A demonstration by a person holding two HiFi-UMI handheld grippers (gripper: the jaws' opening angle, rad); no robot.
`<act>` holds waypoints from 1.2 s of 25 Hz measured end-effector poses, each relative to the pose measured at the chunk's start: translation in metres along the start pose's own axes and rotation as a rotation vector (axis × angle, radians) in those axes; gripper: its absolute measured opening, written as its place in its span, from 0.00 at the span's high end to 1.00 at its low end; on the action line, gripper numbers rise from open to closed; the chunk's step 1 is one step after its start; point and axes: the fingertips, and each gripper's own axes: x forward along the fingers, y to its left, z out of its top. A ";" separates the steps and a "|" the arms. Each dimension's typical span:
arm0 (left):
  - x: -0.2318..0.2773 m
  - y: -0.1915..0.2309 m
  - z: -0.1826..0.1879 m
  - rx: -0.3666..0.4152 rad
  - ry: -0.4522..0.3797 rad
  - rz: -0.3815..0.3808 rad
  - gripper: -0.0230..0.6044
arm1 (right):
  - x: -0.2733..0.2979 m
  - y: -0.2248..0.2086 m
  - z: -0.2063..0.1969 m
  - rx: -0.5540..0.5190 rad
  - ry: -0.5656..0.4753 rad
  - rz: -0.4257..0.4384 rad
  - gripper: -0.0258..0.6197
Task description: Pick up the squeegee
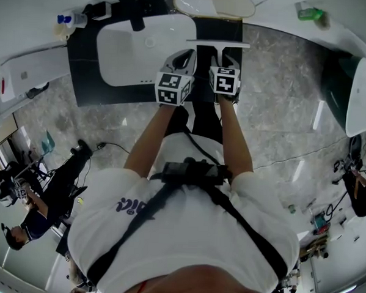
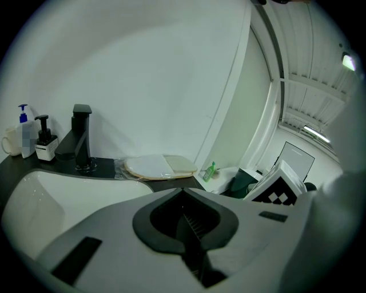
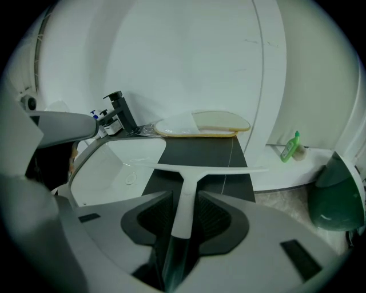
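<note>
On the matte black counter beside a glossy white basin, smooth white T-shaped squeegee, slim handle lying between the right gripper's parted ribbed jaws; left gripper jaws closed together, empty.

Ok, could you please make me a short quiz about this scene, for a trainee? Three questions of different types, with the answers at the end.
1. True or false: the left gripper holds the squeegee.
2. What stands between the open jaws of the right gripper? A: nothing. B: the squeegee's handle. C: the squeegee's blade.
3. Fill in: the squeegee lies on the black ___ beside the sink.

Key
1. False: its jaws are shut on nothing.
2. B.
3. counter.
</note>
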 end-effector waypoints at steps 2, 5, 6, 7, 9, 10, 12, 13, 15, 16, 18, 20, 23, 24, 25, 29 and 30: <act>-0.002 0.002 0.000 -0.003 0.002 0.003 0.95 | 0.002 -0.001 -0.003 0.004 0.015 -0.009 0.75; -0.004 0.006 0.000 -0.011 0.001 0.007 0.95 | 0.005 -0.001 -0.005 0.006 0.027 -0.027 0.77; -0.005 0.007 0.000 -0.016 0.000 0.007 0.95 | 0.005 -0.002 -0.005 0.009 0.025 -0.032 0.79; -0.007 0.007 0.001 -0.024 -0.001 0.006 0.95 | 0.005 -0.002 -0.004 0.011 0.020 -0.037 0.80; -0.010 0.008 0.002 -0.047 -0.006 0.004 0.95 | 0.002 -0.002 -0.001 0.005 0.006 -0.044 0.81; -0.013 0.009 0.003 -0.056 -0.010 0.003 0.95 | 0.000 -0.002 -0.001 -0.001 0.006 -0.048 0.81; -0.018 0.012 0.006 -0.063 -0.017 0.006 0.95 | -0.006 -0.001 -0.002 -0.009 0.001 -0.060 0.81; -0.021 0.013 0.007 -0.065 -0.022 0.007 0.95 | -0.010 0.000 0.000 -0.010 -0.009 -0.063 0.81; -0.028 0.014 0.013 -0.071 -0.041 0.013 0.95 | -0.019 0.005 0.007 -0.013 -0.038 -0.064 0.81; -0.032 0.016 0.017 -0.074 -0.053 0.016 0.95 | -0.023 0.009 0.012 -0.019 -0.055 -0.061 0.81; -0.041 0.018 0.026 -0.072 -0.079 0.024 0.95 | -0.035 0.018 0.026 -0.025 -0.098 -0.055 0.81; -0.052 0.020 0.039 -0.062 -0.110 0.031 0.95 | -0.049 0.028 0.045 -0.024 -0.157 -0.044 0.81; -0.074 0.023 0.064 -0.041 -0.168 0.044 0.95 | -0.078 0.046 0.085 -0.048 -0.276 -0.024 0.81; -0.081 0.024 0.073 -0.031 -0.188 0.048 0.95 | -0.090 0.052 0.099 -0.055 -0.318 -0.016 0.81; -0.088 0.024 0.082 -0.020 -0.210 0.052 0.95 | -0.102 0.057 0.113 -0.059 -0.357 -0.008 0.81; -0.117 0.021 0.124 0.036 -0.300 0.061 0.95 | -0.151 0.075 0.161 -0.058 -0.512 0.018 0.81; -0.124 0.019 0.134 0.054 -0.323 0.065 0.95 | -0.164 0.080 0.172 -0.056 -0.550 0.026 0.81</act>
